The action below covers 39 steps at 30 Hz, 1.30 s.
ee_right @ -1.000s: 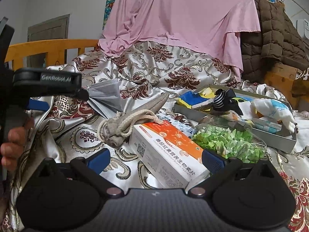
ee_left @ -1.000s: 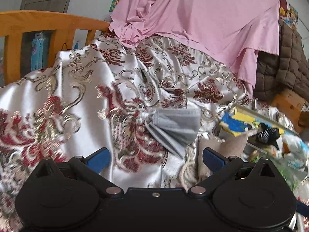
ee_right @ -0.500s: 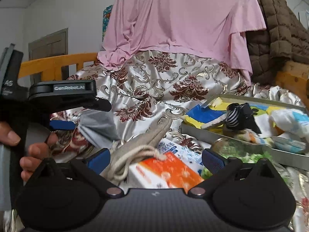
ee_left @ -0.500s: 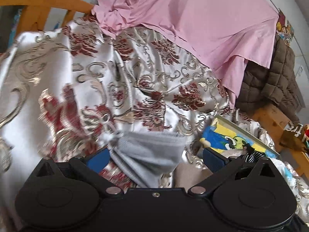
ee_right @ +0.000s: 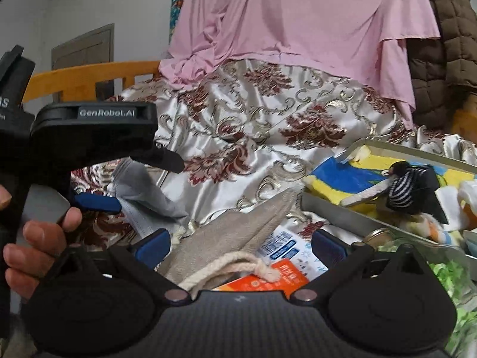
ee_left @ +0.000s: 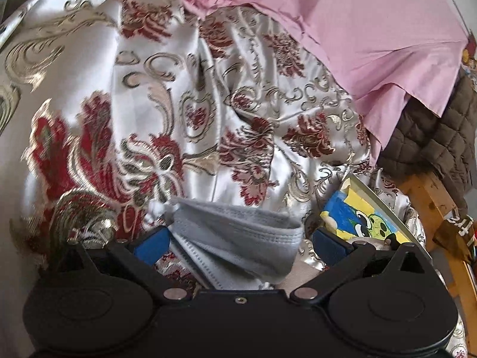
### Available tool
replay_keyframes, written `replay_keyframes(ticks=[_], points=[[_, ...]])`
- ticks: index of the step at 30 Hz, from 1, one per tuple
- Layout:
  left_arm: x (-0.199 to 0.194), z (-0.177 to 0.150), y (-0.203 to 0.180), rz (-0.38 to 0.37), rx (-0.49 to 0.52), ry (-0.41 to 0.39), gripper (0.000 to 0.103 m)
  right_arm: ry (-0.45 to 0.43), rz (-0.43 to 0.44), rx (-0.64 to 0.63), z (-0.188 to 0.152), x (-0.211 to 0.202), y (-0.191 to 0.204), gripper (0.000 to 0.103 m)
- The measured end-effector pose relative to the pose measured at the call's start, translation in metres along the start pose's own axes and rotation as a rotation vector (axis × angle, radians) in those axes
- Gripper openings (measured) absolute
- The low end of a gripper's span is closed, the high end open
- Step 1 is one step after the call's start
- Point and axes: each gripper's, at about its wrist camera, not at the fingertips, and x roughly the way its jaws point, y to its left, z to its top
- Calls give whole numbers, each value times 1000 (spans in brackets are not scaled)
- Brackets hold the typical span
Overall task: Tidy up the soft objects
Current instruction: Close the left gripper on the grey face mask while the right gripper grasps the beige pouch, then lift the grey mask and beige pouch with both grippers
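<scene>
At the far left of the right view, my hand (ee_right: 32, 238) grips the left gripper (ee_right: 131, 185), whose black housing reads "GenRobot.AI" in pale letters. Its fingers stand wide apart around the grey mask (ee_right: 140, 191), one above it and one below, not pressing it. From the left camera, the same left gripper (ee_left: 238, 243) shows both blue pads spread wide, with the mask (ee_left: 238, 244) lying crumpled between them on the satin cover (ee_left: 155, 89); the pad on the left of that view sits just beside the mask's edge, the other clear of it. A white ear loop bunches at the mask's upper left corner.

Nearer the middle, my right gripper (ee_right: 241, 244) is also wide open and grips nothing. Between its fingers lie a beige pouch (ee_right: 235, 232) with a cream cord and, under it, an orange and white box (ee_right: 280, 271) whose print is too small to read.

Further right, a grey tray (ee_right: 342, 214) holds a blue and yellow cloth (ee_right: 342, 176), a striped sock (ee_right: 402, 191) and other soft things. A pink sheet (ee_right: 298, 24) hangs behind, with a brown quilted coat (ee_right: 441, 59) at the far right.
</scene>
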Motion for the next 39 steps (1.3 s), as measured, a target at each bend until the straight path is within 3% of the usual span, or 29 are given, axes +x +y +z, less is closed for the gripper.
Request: replay_keyframes(ticks=[3,12,22,26,39], points=[[-3,-6,6,6,-19,2,99,3,-3,-19,-2,3,4,103],[-8,-20,4,81,52,-54,82,-28,-44,-75,-5,1,15,96],[-7,-28,-1,153,102,-78,66,-47,-53,-130,-8,0,24,83],[-9,-28,3,175,77,-87,52,-47,-49,-149,-9,-1,27,74],[-11,-35,2,177,85,-124,21,-55,-57,-212,-13,-2,37,54]])
